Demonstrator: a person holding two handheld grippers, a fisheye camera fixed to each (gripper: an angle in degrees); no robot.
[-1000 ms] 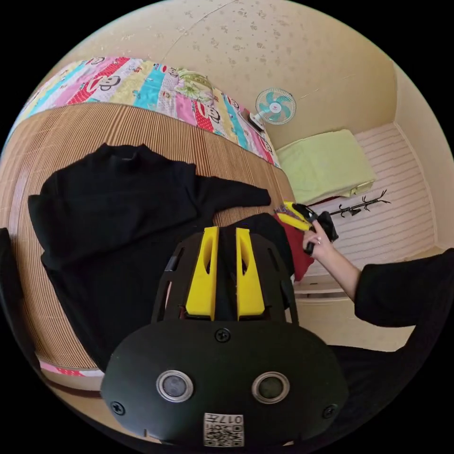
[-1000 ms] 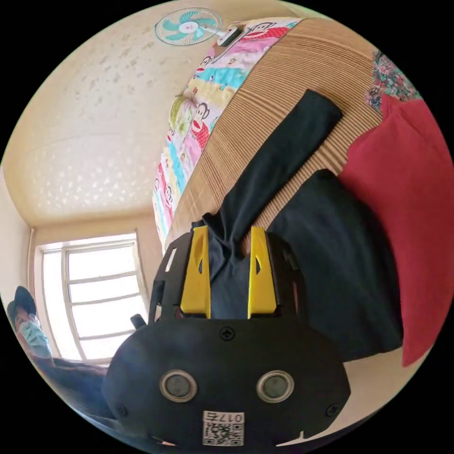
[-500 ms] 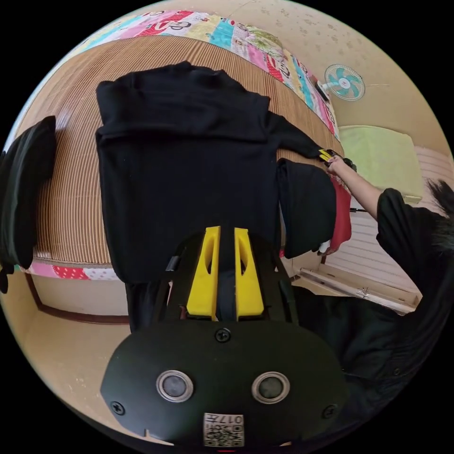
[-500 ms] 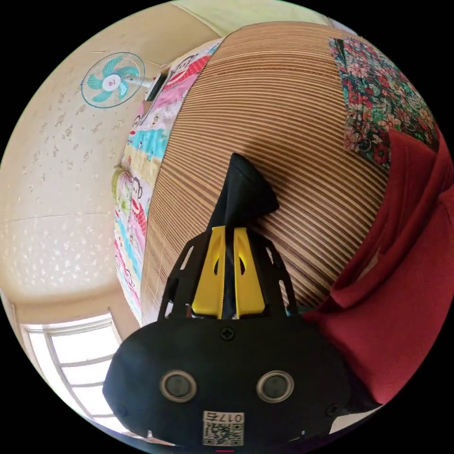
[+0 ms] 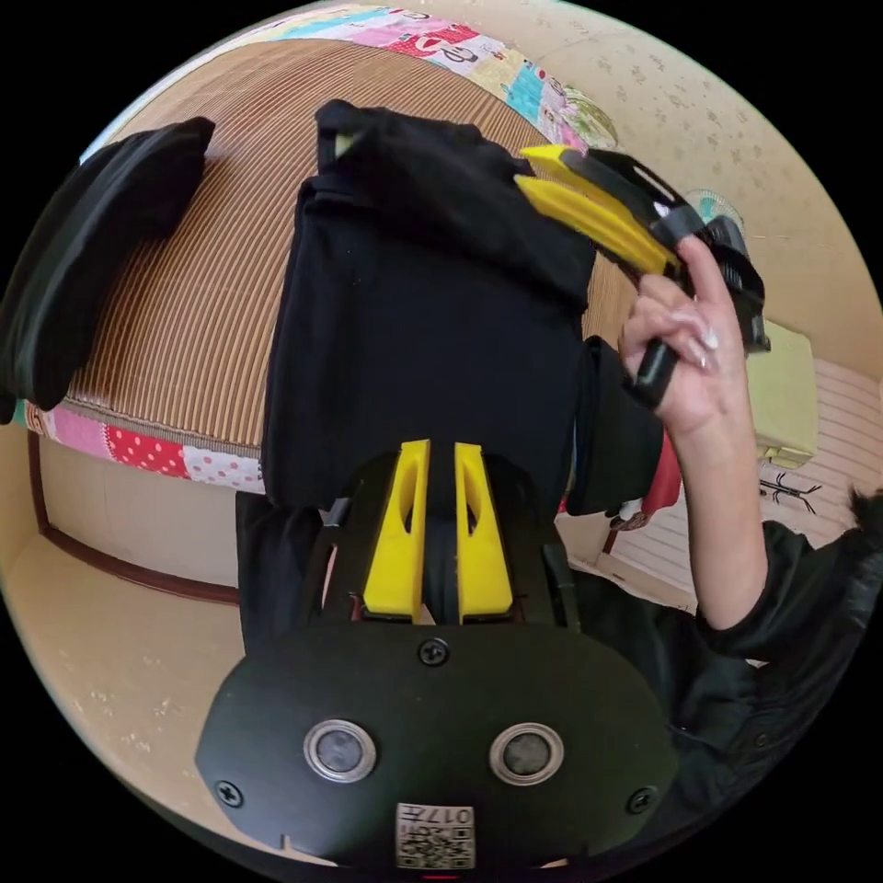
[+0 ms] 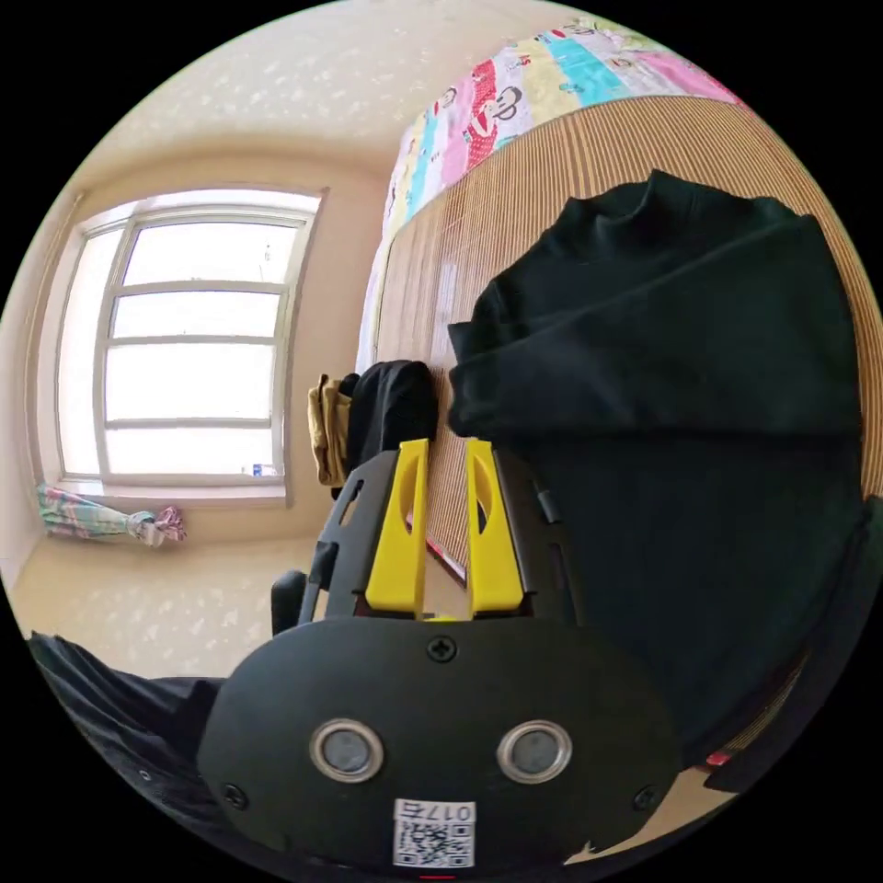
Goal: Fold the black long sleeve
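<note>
My left tongs (image 5: pixel 440 533) are nearly closed on the hem of the one black long sleeve shirt (image 5: pixel 423 322), which hangs over the near edge of the bed (image 5: pixel 175 303) just ahead of them, with bare floor (image 5: pixel 110 644) to their left. My right tongs (image 5: pixel 552 184) reach across the top of the shirt, their jaws a narrow gap apart and, in the right gripper view, holding nothing (image 6: pixel 440 524), with both sleeves folded across the chest (image 6: pixel 644 368). I count one shirt being folded, two other dark piles beside it (image 5: pixel 83 248) (image 5: pixel 616 432) and two tongs.
</note>
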